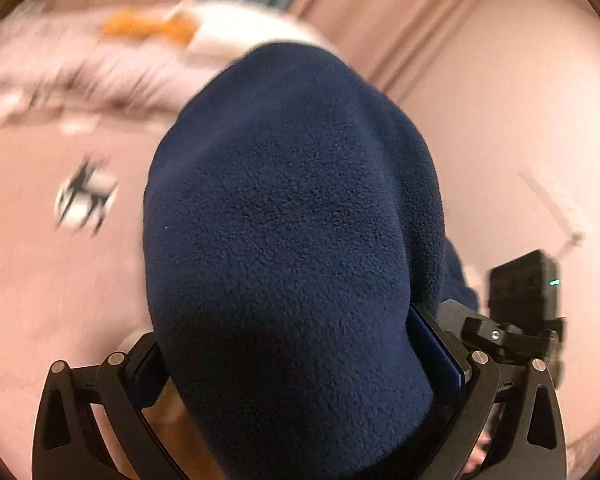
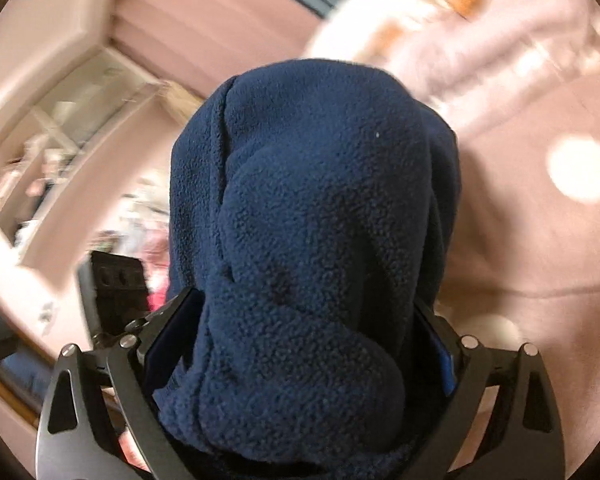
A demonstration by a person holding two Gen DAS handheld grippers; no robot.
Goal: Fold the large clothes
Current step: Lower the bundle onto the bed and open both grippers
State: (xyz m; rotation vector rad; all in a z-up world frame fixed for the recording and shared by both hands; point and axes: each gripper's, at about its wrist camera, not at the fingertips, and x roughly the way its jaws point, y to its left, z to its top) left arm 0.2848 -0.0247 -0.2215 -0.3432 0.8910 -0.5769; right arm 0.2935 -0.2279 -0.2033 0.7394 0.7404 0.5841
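Left tongs [image 1: 300, 364] clamped on the dark navy fleece garment [image 1: 292, 220], which bulges up through the centre of the frame; right tongs [image 2: 296, 344] pinching that bunched fleece [image 2: 312, 208] too, filling mid-frame, and the blurred pink bedspread [image 1: 40, 280] sits lower left behind

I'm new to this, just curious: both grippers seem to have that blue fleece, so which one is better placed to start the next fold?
Neither clearly. The left gripper and right gripper each grip a thick bunch of the navy fleece. It hides whatever lies beneath.
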